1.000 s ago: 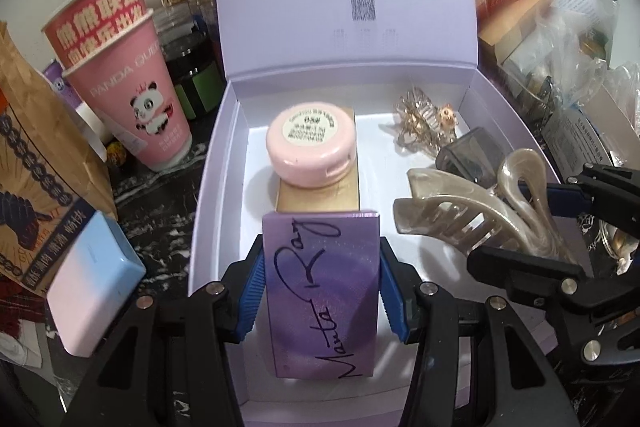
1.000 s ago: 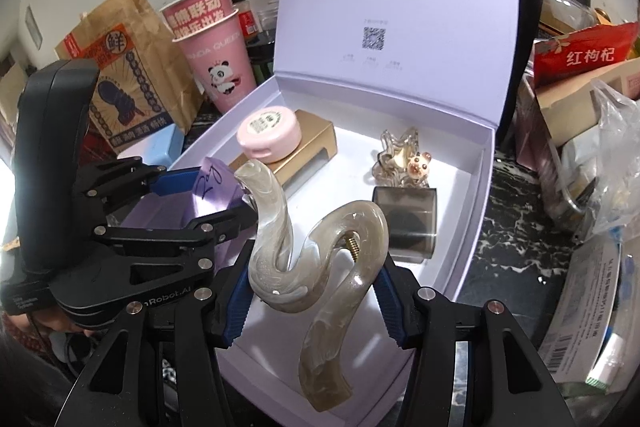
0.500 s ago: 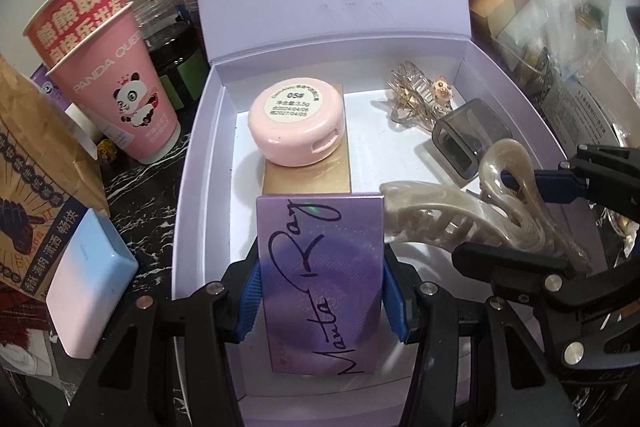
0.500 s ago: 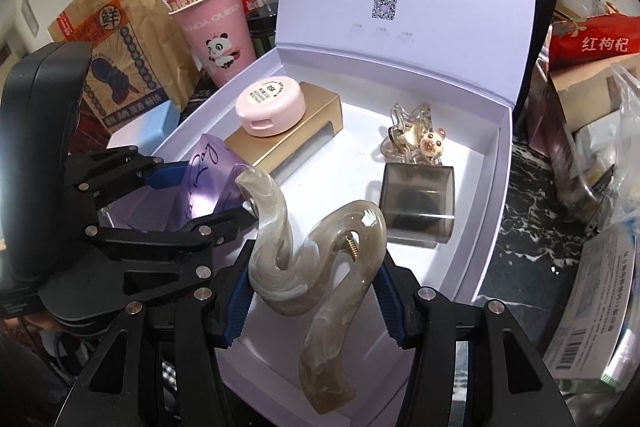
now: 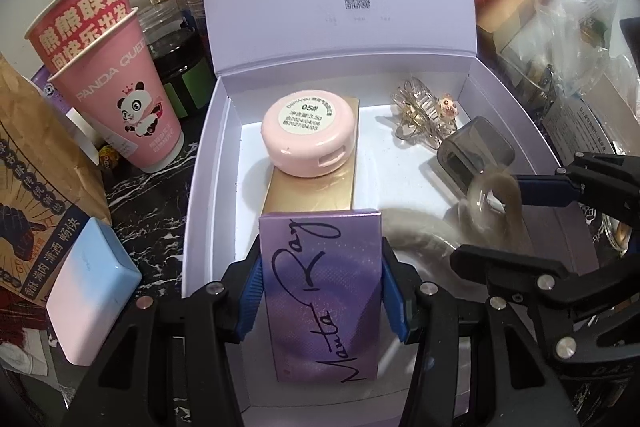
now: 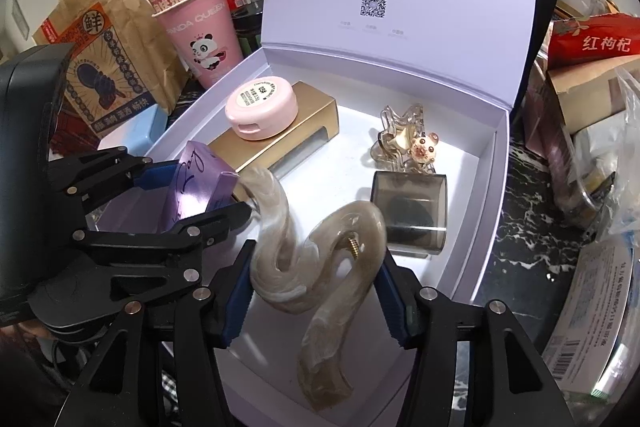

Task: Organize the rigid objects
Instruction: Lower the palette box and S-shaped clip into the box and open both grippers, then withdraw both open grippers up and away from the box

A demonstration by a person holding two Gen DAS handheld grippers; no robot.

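The open lilac box [image 6: 486, 163] sits on a cluttered black marble counter [image 6: 520, 227]. Over its near-left floor the left gripper [image 5: 320, 287] clamps a purple carton [image 5: 320, 291], long axis running near-to-far. Just right, the right gripper [image 6: 316, 291], jaws just widening, brackets a blurred pearly hair claw [image 6: 320, 267].

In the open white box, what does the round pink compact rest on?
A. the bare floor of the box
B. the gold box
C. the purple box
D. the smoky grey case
B: the round pink compact lies on top of the gold box, which shows under it in both views.
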